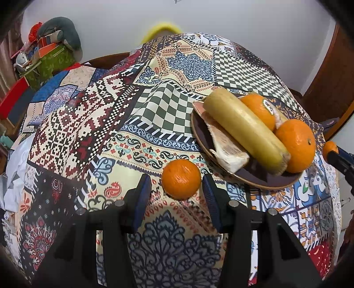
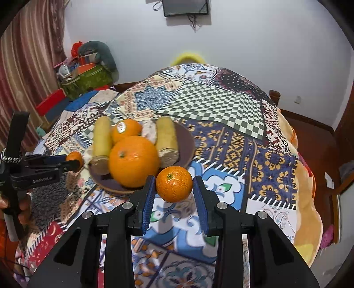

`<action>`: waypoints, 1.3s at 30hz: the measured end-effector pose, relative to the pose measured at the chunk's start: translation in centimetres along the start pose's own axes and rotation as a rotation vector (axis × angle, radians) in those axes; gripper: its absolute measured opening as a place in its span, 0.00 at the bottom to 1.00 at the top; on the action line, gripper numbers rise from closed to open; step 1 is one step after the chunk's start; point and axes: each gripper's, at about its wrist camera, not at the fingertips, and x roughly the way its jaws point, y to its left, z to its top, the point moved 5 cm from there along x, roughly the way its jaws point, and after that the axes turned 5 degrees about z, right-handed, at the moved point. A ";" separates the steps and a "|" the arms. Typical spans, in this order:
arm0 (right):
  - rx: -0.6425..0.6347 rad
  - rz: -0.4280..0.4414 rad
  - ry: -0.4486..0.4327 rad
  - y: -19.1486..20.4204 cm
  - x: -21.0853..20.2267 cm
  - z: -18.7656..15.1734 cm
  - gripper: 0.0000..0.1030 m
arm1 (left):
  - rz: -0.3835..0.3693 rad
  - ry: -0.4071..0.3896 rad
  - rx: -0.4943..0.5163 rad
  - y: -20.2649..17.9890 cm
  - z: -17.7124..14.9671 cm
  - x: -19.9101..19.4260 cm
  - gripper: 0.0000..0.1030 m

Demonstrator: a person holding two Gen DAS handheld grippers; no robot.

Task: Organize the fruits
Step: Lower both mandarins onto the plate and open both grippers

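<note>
A brown plate (image 1: 200,130) (image 2: 187,141) on the patterned cloth holds two oranges (image 1: 296,145) (image 2: 132,160), (image 1: 258,109) (image 2: 126,130) and two yellow cylindrical fruits (image 1: 243,130) (image 2: 167,137), (image 2: 101,139). My left gripper (image 1: 177,188) is open, its blue pads either side of a small orange (image 1: 181,179) lying on the cloth in front of the plate. My right gripper (image 2: 174,190) is open around another small orange (image 2: 174,183) at the plate's right front. Each gripper shows in the other's view, the right one (image 1: 338,158) and the left one (image 2: 66,164).
The table is covered by a patchwork cloth (image 1: 154,106) (image 2: 243,141). A green box with clutter (image 1: 53,59) (image 2: 88,77) stands at the far left. A yellow object (image 2: 188,56) lies behind the table's far edge. A wall monitor (image 2: 185,7) hangs above.
</note>
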 end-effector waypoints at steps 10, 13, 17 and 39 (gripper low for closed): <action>0.012 0.002 -0.003 -1.0 1.0 0.6 0.31 | -0.010 -0.017 0.016 -0.4 0.4 0.0 0.35; 0.005 0.004 -0.010 -1.1 1.1 0.9 0.31 | -0.025 -0.028 0.007 -0.6 0.6 -0.6 0.35; -0.002 0.003 -0.023 -1.1 1.0 1.7 0.31 | -0.052 -0.080 0.011 -1.5 1.7 -2.6 0.35; -0.019 0.067 0.028 -1.1 4.2 2.1 0.31 | -0.144 -0.148 0.080 -8.4 5.4 -3.2 0.35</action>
